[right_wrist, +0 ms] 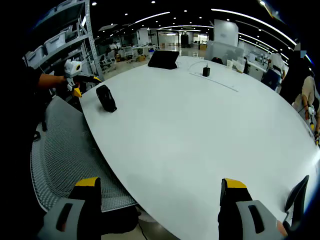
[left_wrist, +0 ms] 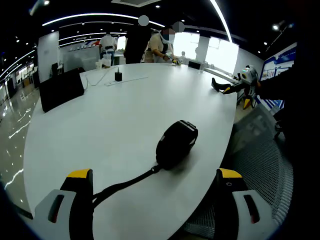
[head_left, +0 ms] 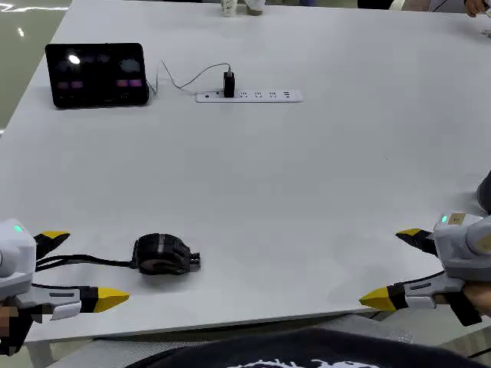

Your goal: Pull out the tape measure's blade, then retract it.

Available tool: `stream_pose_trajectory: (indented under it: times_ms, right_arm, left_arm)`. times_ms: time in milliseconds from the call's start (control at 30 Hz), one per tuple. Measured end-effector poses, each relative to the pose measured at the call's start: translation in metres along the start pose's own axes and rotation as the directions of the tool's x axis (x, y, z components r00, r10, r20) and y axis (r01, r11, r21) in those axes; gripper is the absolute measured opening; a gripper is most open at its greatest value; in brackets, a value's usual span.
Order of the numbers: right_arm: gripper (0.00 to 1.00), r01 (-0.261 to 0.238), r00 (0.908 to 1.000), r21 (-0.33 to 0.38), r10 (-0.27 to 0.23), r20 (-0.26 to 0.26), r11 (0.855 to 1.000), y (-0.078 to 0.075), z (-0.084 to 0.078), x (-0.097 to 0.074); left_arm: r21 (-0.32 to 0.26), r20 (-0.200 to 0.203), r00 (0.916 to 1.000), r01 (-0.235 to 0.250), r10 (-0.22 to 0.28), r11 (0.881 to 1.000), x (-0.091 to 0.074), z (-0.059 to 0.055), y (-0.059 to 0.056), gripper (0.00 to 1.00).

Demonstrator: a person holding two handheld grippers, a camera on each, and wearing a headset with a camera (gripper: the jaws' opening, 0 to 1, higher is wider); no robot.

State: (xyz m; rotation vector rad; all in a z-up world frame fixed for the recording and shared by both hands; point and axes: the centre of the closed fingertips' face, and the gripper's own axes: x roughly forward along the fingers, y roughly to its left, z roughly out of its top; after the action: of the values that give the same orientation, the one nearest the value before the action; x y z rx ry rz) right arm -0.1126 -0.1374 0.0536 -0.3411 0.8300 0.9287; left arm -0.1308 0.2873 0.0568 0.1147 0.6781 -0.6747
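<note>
Left gripper (head_left: 97, 265) and right gripper (head_left: 380, 267) gape wide, empty; tape measure (head_left: 161, 254) strap (head_left: 92, 261) seemingly between left jaws.

Table (head_left: 307, 192) plain white. Tape measure (head_left: 161, 254) black with grey bands; its strap (head_left: 84, 262) black. My left gripper (head_left: 93, 266) and right gripper (head_left: 382, 267): white bodies, black jaws, yellow tips, a small green light on each. Tablet (head_left: 97, 74) black, screen patched pink and purple. Power strip (head_left: 249, 96) white; plug (head_left: 229, 82) black; cable (head_left: 188, 79) white.
</note>
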Motion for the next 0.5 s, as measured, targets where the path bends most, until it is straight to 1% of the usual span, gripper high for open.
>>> stream_pose_trajectory:
  times_ms: [233,367,500]
  right_arm:
    - [0.99,-0.001,1.0,0.008,0.001,0.003,1.0,0.0016,-0.0009,0.0014]
    - [0.99,-0.003,1.0,0.001,0.003,0.0,1.0,0.0036,-0.0034,0.0006]
    - [0.99,-0.001,1.0,-0.001,0.001,0.008,1.0,0.0033,-0.0043,0.0008]
  left_arm:
    - [0.004,-0.013,0.9999,0.004,-0.004,1.0,-0.0005,-0.0027,-0.0012,0.99]
    - [0.021,-0.024,0.9995,0.019,-0.018,1.0,0.0017,-0.0035,-0.004,0.99]
    - [0.036,-0.033,0.9993,0.019,-0.018,0.999,0.0053,-0.0032,-0.0027,0.99]
